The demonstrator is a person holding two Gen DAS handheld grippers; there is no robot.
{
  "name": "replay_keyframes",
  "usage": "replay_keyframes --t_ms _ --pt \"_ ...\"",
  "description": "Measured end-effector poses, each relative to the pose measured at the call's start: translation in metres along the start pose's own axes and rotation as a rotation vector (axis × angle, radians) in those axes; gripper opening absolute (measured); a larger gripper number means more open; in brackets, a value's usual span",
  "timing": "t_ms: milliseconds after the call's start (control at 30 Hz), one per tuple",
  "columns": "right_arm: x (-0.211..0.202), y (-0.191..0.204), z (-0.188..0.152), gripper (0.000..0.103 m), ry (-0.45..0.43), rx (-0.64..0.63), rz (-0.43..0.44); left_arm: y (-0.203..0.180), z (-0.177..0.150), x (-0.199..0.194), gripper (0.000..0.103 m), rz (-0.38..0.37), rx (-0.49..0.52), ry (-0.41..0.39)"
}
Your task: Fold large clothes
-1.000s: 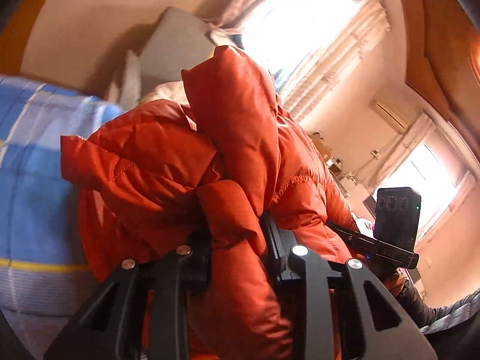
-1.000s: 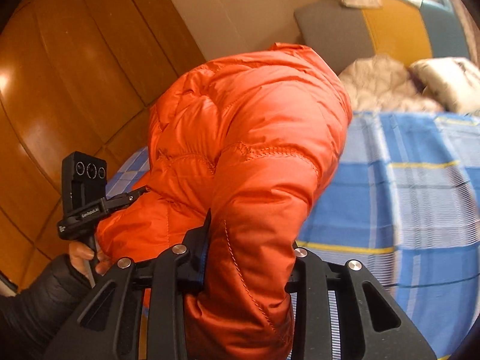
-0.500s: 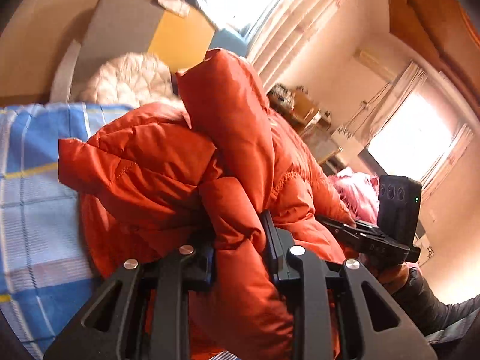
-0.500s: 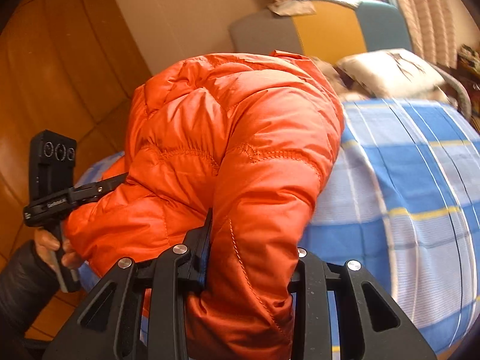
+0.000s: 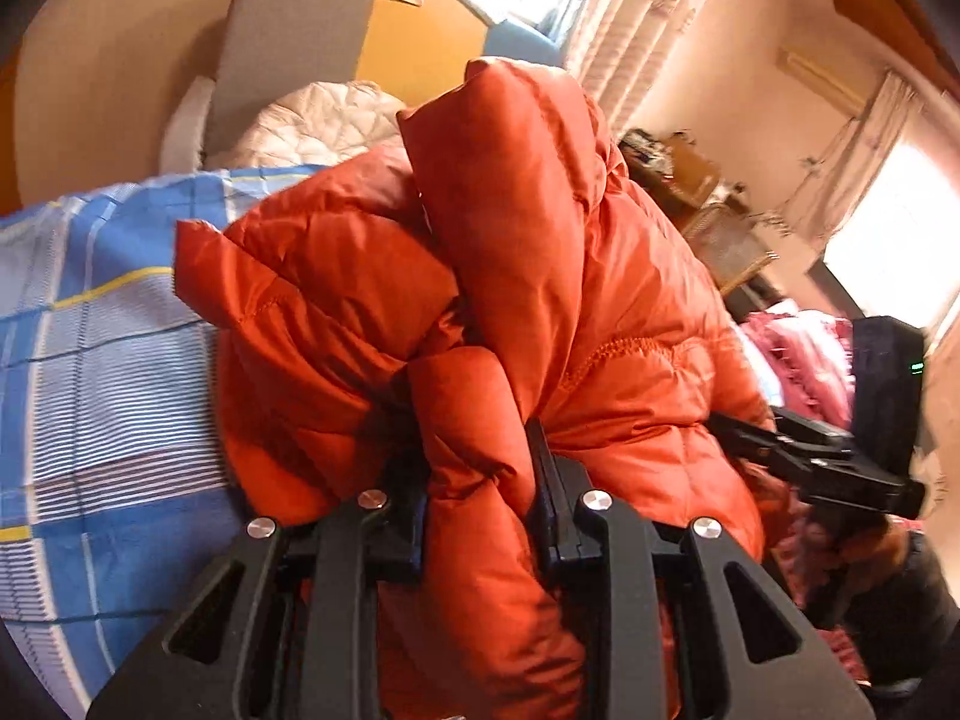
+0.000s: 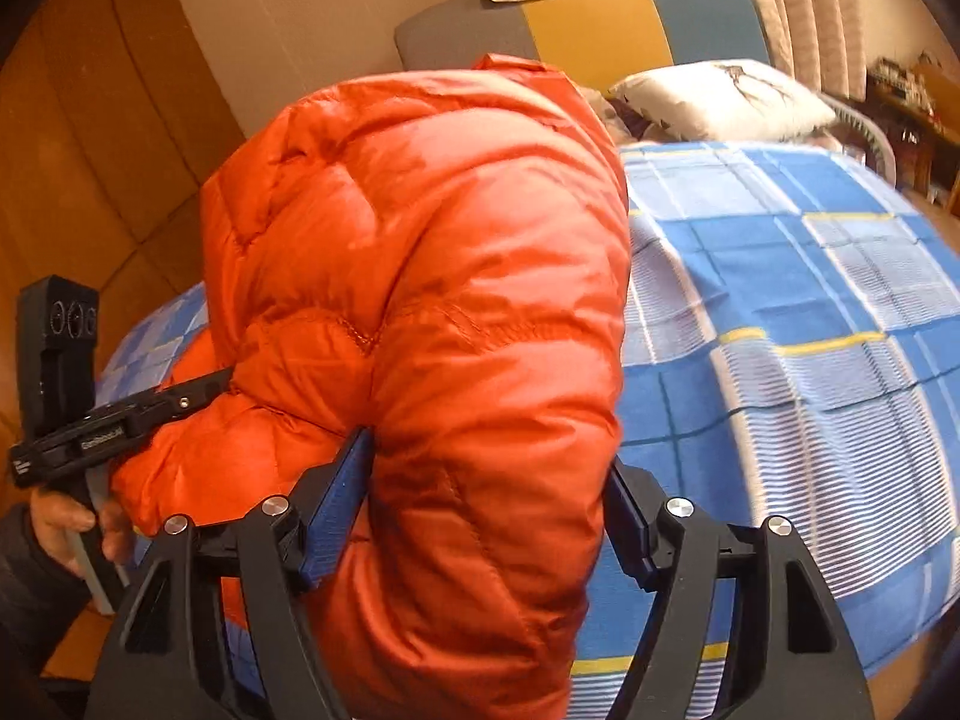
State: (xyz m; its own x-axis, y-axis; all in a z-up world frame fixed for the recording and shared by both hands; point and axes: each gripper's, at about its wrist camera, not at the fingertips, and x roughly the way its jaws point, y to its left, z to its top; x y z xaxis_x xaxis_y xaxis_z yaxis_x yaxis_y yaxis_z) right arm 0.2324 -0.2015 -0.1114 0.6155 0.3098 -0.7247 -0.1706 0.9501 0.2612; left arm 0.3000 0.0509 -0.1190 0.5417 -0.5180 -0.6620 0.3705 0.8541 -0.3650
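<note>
The orange puffer jacket (image 6: 420, 276) sits bunched near the bed's (image 6: 810, 312) edge. The left gripper (image 5: 477, 468) clamps a fold; the right gripper (image 6: 486, 480) is opening around its fold. Best withdraw slowly, without dragging fabric.

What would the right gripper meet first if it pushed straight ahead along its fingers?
The orange puffer jacket: its bulk already sits between the opening jaws of the right gripper, filling the line ahead. Beyond it probably lies the blue plaid bedspread.

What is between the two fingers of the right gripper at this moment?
A puffy fold of the orange down jacket fills the gap of the right gripper, whose jaws are opening; the right wrist view shows it.
</note>
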Motion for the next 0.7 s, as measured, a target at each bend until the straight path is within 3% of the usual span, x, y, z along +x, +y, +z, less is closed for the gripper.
replay_keyframes --t_ms 33,267,500,700 --pt "-0.001 -0.001 0.002 0.079 -0.004 -0.003 -0.021 -0.005 0.000 -0.002 0.030 0.040 0.008 -0.012" --pt "-0.037 0.012 0.008 0.079 -0.092 -0.020 -0.133 -0.024 -0.009 -0.019 0.048 0.172 -0.008 -0.082" --pt "-0.054 0.043 -0.009 0.079 -0.104 -0.083 -0.155 -0.033 -0.022 -0.035 0.050 0.206 0.003 -0.097" --pt "-0.032 0.050 -0.021 0.079 -0.052 -0.105 -0.169 -0.029 -0.027 -0.030 0.056 0.229 -0.010 -0.092"
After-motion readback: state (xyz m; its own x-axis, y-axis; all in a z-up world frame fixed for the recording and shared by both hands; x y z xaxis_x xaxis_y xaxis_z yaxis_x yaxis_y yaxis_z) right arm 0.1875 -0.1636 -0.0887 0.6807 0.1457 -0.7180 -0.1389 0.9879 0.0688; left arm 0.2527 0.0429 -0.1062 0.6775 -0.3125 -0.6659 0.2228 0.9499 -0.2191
